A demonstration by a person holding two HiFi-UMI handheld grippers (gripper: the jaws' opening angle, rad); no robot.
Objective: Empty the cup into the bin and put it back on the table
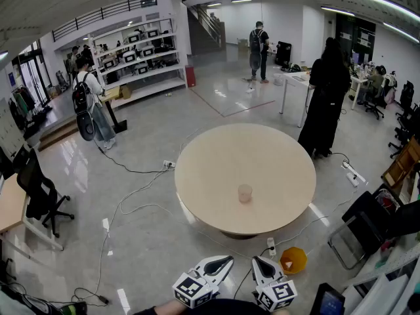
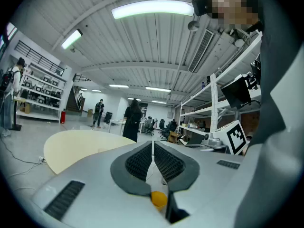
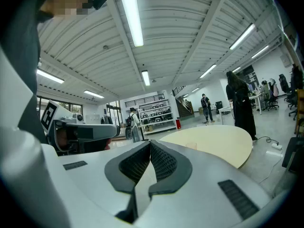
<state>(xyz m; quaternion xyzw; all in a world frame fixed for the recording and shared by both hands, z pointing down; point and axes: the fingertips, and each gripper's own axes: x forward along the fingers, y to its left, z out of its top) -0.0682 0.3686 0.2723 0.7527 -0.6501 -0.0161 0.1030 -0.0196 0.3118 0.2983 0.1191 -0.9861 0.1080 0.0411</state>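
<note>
A small translucent cup (image 1: 245, 193) stands upright on the round beige table (image 1: 216, 156), toward its near side. An orange bin (image 1: 293, 260) sits on the floor just off the table's near right edge. Both grippers hover low at the bottom of the head view, short of the table and apart from the cup. My left gripper (image 1: 228, 260) is shut with nothing in it, and my right gripper (image 1: 256, 260) is shut and empty too. In the left gripper view the jaws (image 2: 153, 145) meet, with the orange bin (image 2: 159, 199) showing below them. The right gripper (image 3: 150, 145) points at the table (image 3: 218, 141).
A person in black (image 1: 326, 104) stands at the table's far right. Cables (image 1: 131, 202) and a power strip (image 1: 271, 245) lie on the floor. An office chair (image 1: 41, 195) stands left, a folding chair (image 1: 357, 231) and shelving right. More people stand farther back.
</note>
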